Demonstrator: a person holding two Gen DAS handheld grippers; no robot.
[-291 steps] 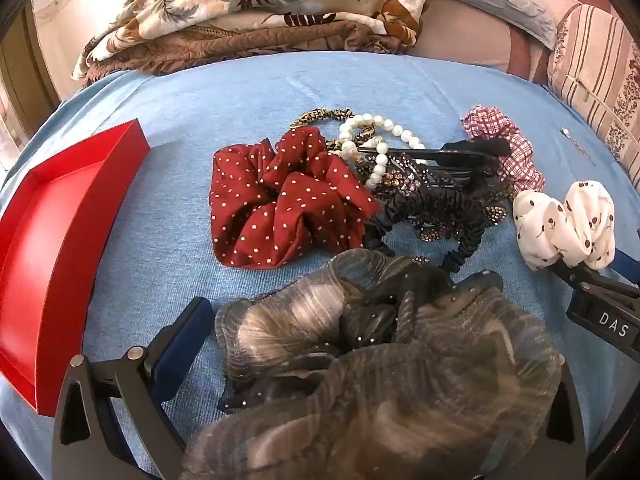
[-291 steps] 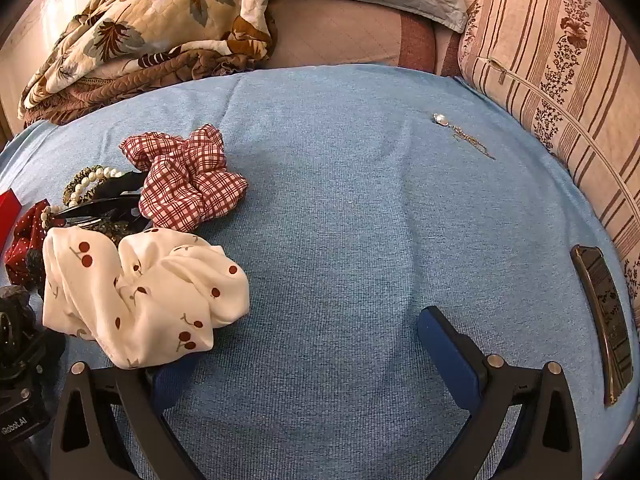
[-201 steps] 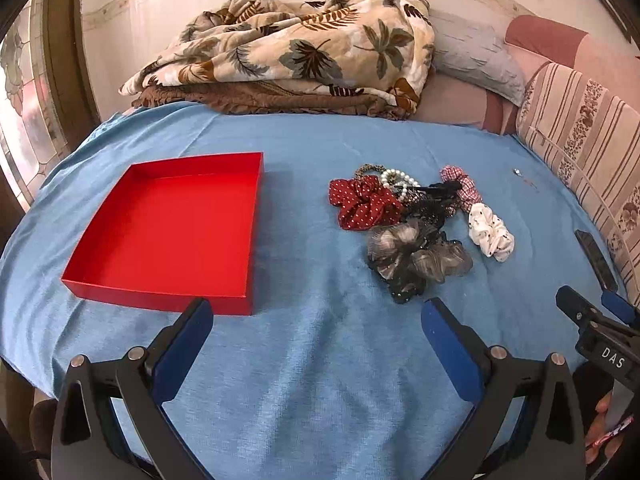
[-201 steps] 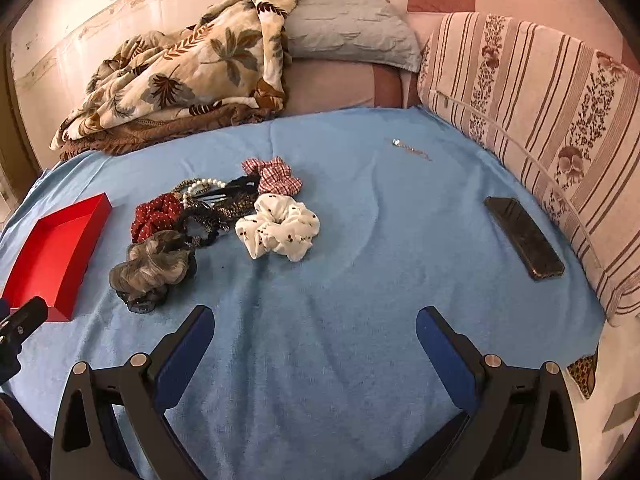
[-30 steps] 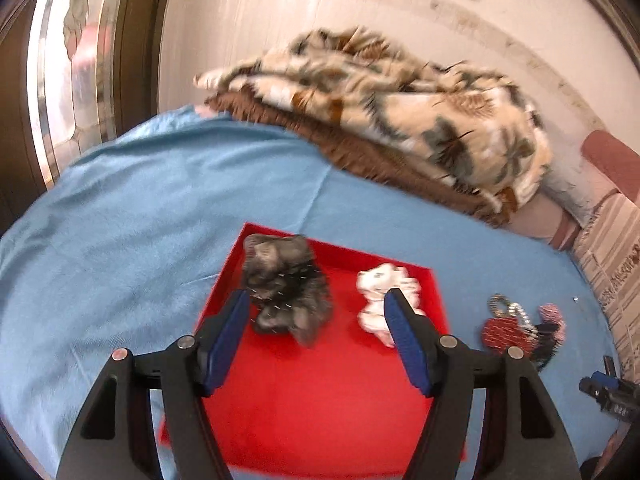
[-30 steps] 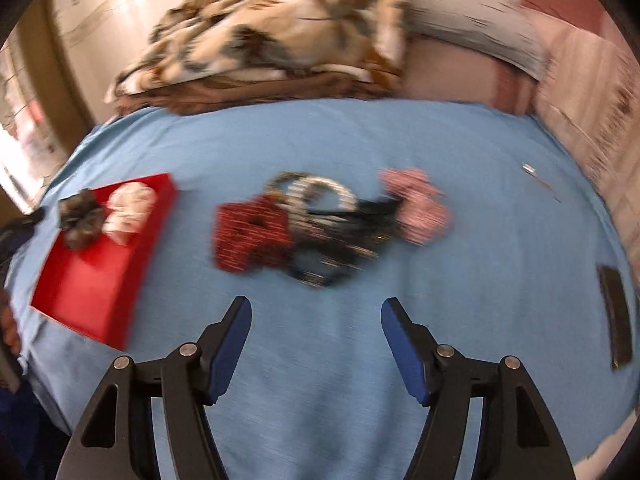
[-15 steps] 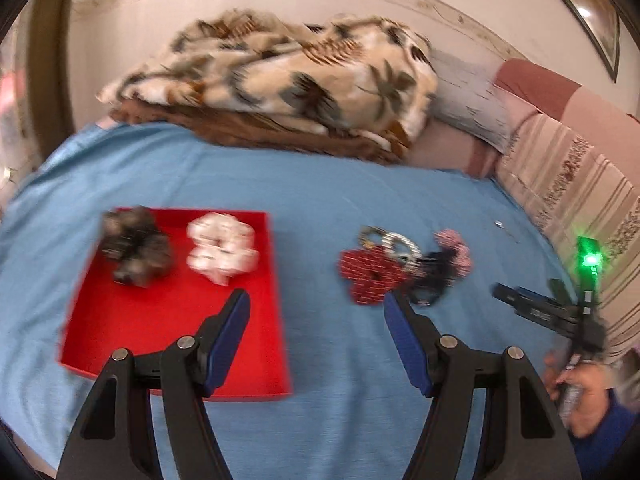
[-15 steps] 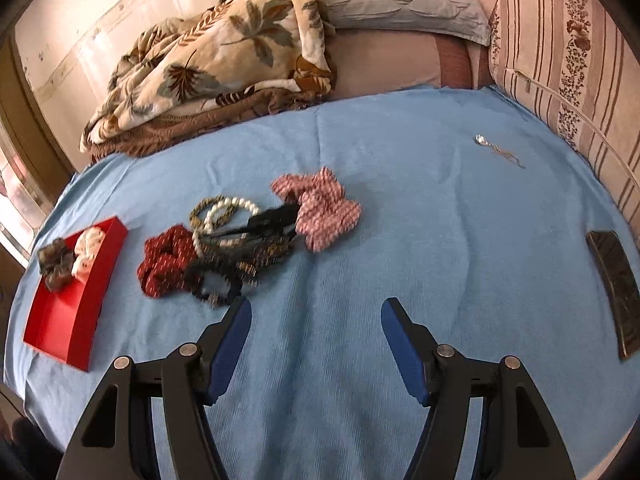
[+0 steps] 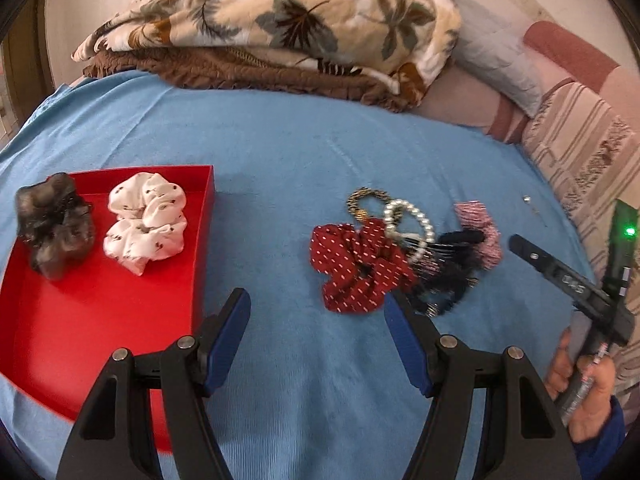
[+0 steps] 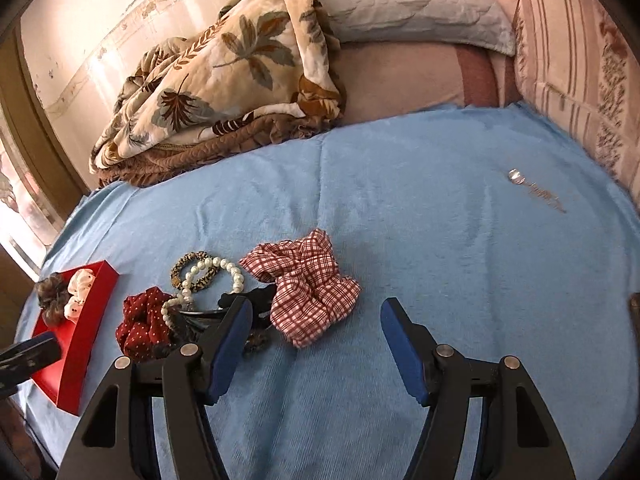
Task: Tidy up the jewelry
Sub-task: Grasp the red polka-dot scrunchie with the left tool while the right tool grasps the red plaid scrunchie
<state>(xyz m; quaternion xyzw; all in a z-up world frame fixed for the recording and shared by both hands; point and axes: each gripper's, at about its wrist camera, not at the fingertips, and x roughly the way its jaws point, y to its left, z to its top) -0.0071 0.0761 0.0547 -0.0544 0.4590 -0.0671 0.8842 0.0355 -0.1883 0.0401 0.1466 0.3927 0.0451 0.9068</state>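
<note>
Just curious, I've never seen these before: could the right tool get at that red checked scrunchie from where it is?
Probably yes. The right tool is open, and the red checked scrunchie lies uncovered just ahead at the pile's edge, with only a black clip touching its left side.

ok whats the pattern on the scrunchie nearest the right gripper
Red and white plaid checks on the scrunchie, clearest in the right wrist view, just ahead of the open right gripper.

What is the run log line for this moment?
left gripper: open, empty | right gripper: open, empty | red tray: two scrunchies | pile: on bed
</note>
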